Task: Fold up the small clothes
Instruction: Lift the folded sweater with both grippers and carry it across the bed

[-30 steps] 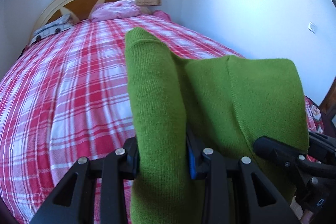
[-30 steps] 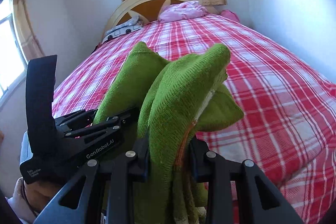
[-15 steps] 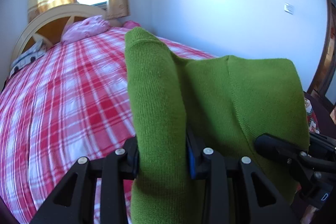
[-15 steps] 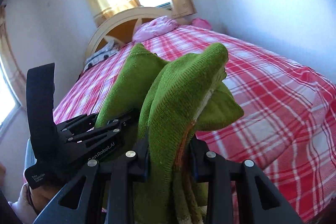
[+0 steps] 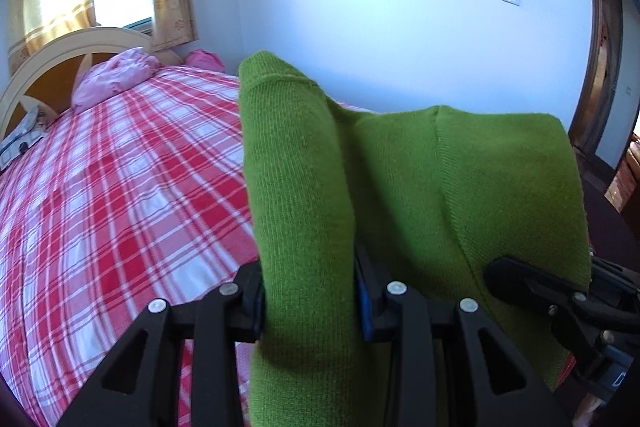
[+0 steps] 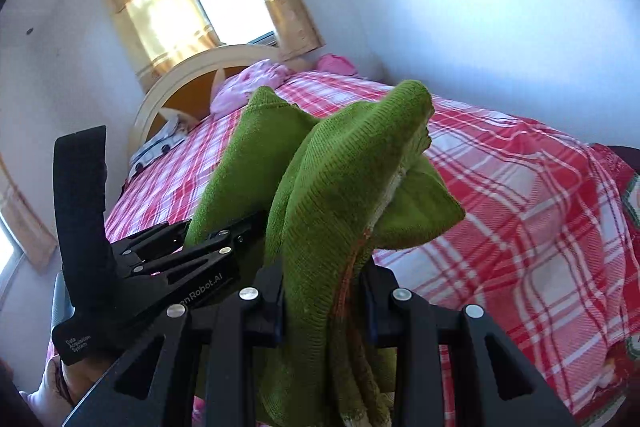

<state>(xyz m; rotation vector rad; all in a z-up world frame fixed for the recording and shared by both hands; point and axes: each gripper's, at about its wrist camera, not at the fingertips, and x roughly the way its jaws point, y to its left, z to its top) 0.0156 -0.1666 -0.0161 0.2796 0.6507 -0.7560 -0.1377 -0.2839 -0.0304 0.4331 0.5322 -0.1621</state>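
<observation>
- At 6 o'clock in the left wrist view, the left gripper (image 5: 310,301) is seen clenched on a thick roll of the green knitted garment (image 5: 400,195); in the right wrist view, also at 6 o'clock, the right gripper (image 6: 326,301) is clamped on another bunched part of it.
- The garment is held up between the 2 grippers, raised above the bed (image 5: 120,167) and apparently not resting on it.
- The knit is judged to be soft, light and limp, with a ribbed surface unlikely to slip; it would sag and stretch where unsupported.
- A hold at edges or corners is judged better than on bunched middles, so that flat layers can be laid.
- The fingertips are buried in cloth, and the garment's full outline, sleeves and lower hem are cut off at the frame.
- At 11 o'clock, a pink pillow (image 5: 114,77) and a headboard (image 5: 60,55) are seen beyond.
- A small patterned item near the headboard cannot be identified.
</observation>
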